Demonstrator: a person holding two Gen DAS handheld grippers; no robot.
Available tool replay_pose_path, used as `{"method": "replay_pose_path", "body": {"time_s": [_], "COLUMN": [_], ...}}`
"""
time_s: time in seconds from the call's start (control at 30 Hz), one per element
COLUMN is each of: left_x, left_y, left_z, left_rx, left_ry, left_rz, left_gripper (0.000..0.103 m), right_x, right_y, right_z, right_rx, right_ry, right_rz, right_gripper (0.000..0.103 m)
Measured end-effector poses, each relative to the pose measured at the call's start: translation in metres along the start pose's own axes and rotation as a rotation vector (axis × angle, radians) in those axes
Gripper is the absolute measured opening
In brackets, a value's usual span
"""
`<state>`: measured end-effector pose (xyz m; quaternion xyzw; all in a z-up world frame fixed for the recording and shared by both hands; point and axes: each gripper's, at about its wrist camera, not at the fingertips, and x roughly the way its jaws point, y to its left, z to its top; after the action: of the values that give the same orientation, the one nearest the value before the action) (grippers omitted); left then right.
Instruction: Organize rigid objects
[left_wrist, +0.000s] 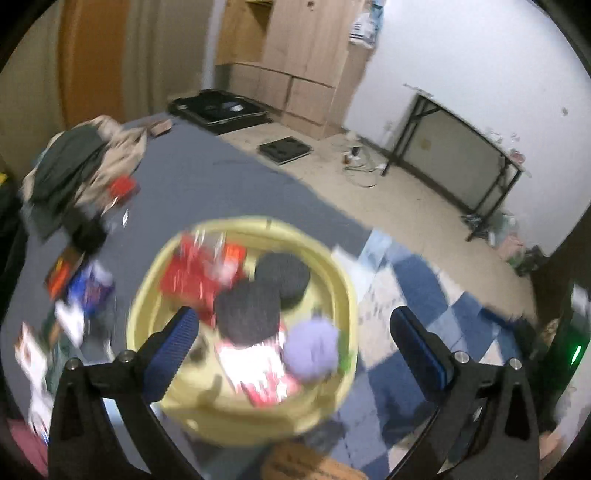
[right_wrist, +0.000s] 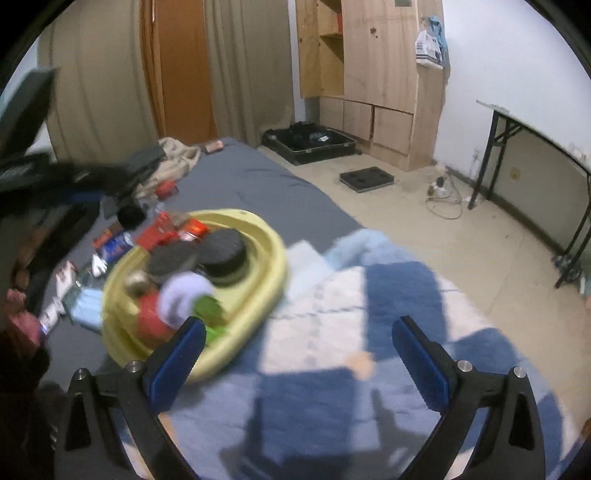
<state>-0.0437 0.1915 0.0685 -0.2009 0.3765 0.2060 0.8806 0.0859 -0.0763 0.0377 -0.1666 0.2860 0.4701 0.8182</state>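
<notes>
Both tongs spread wide and empty, left tongs (left_wrist: 291, 328) above yellow basin (left_wrist: 332, 280), right tongs (right_wrist: 299, 338) over checked blanket (right_wrist: 388, 295), basin on grey bed (left_wrist: 207, 173) holding two dark round tins (left_wrist: 282, 275), red packets (left_wrist: 188, 273), lilac ball (left_wrist: 312, 349), loose items blurred beside it

Yellow basin (left_wrist: 334, 295); two black discs (left_wrist: 247, 314); lilac ball (left_wrist: 312, 349); blue-white checked blanket (right_wrist: 332, 332).

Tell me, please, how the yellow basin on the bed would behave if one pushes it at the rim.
The yellow basin looks like rigid plastic, so it should probably slide whole, not fold. It is piled with things, such as two dark round discs, so likely heavy. The soft grey bedsheet may let it tip.
</notes>
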Motion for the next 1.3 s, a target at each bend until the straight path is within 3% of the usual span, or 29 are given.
{"method": "replay_pose_path", "body": {"time_s": [0.13, 0.2, 0.27, 0.33, 0.43, 0.5, 0.8, 1.07, 1.3], "left_x": [0.003, 0.003, 0.011, 0.027, 0.040, 0.046, 0.080, 0.091, 0.096], "left_y": [-0.026, -0.026, -0.017, -0.012, -0.013, -0.014, 0.005, 0.003, 0.007], "left_z": [-0.058, -0.084, -0.110, -0.126, -0.131, -0.139, -0.148, -0.155, -0.153], "left_rx": [0.020, -0.014, -0.080, -0.096, -0.128, -0.102, -0.130, -0.105, -0.114], "left_ry": [0.016, -0.017, -0.018, 0.026, 0.043, 0.029, 0.080, -0.002, -0.006], "left_rz": [0.070, 0.121, 0.171, 0.214, 0.202, 0.265, 0.384, 0.383, 0.380], "left_gripper": [0.103, 0.103, 0.103, 0.103, 0.103, 0.103, 0.103, 0.103, 0.103], "right_x": [-0.001, 0.004, 0.014, 0.027, 0.054, 0.072, 0.140, 0.157, 0.157], "right_y": [-0.010, -0.009, -0.007, 0.001, 0.013, 0.019, 0.045, 0.053, 0.052], "right_z": [-0.009, -0.014, -0.016, -0.019, -0.028, -0.032, -0.044, -0.040, -0.039], "right_rx": [-0.147, -0.230, -0.253, -0.299, -0.353, -0.370, -0.466, -0.469, -0.457], "right_ry": [0.060, 0.066, 0.083, 0.083, 0.098, 0.092, 0.146, 0.149, 0.151], "right_rz": [0.090, 0.063, 0.097, 0.122, 0.164, 0.197, 0.217, 0.219, 0.222], "right_gripper": [0.103, 0.103, 0.103, 0.103, 0.103, 0.103, 0.103, 0.103, 0.103]}}
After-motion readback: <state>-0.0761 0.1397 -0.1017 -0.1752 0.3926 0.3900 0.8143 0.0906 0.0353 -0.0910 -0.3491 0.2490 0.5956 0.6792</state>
